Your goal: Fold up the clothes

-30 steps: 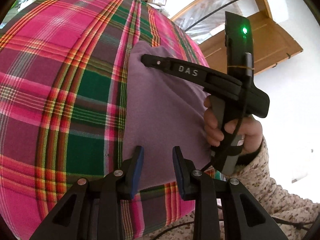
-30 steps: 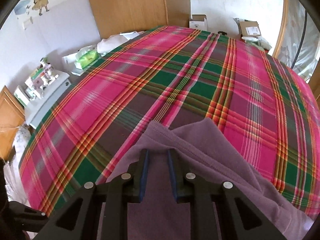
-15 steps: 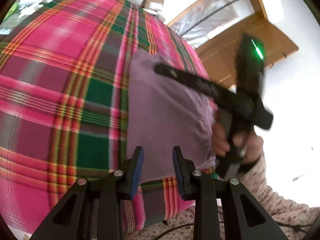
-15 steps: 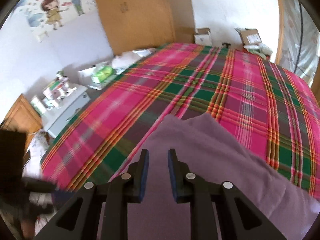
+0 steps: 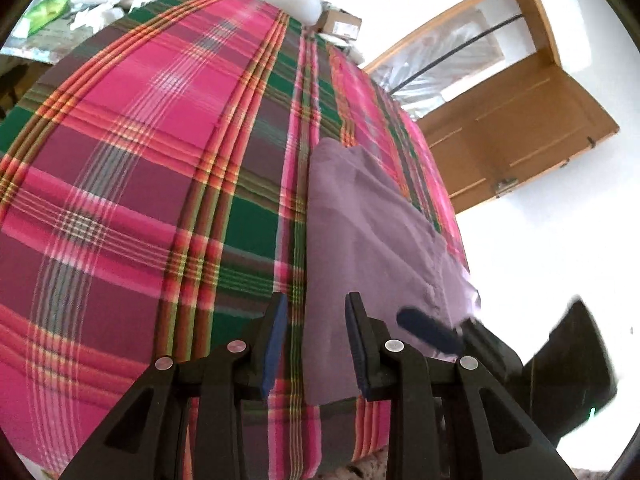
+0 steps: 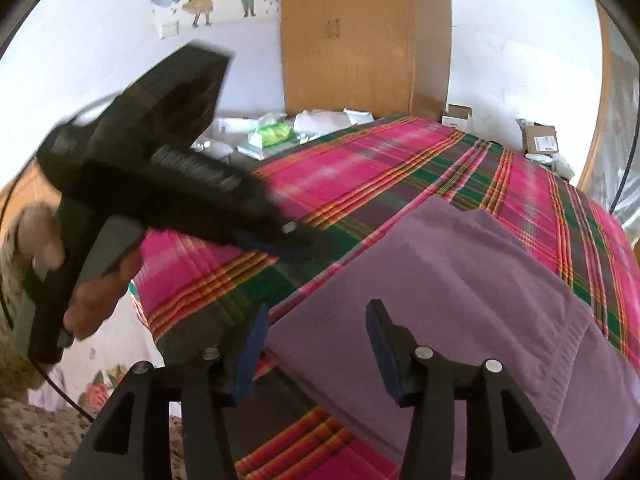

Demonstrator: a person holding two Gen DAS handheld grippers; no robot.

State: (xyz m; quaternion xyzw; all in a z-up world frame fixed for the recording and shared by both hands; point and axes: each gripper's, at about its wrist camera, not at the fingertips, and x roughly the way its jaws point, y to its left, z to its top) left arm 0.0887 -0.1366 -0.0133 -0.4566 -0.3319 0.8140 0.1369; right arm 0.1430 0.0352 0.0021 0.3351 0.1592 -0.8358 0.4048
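Note:
A purple garment lies folded flat on the pink and green plaid bedspread, near the bed's edge. My left gripper hovers over the garment's near left edge, its jaws apart and holding nothing. In the right wrist view the same garment fills the lower right, and my right gripper hangs above its near corner. Its jaws are opening wide and the pads press on no cloth. My left gripper shows blurred on the left there. A blue-padded finger of the right gripper shows in the left wrist view.
A person's hand in a speckled sleeve holds the left gripper. A wooden wardrobe stands behind the bed, and a wooden door stands open beside it. Cardboard boxes and packets lie past the bed's far edge.
My right gripper has drawn back from the garment's far corner to the near edge of the bed, and its jaws have spread wide. The garment now lies flat. The left gripper has shifted slightly.

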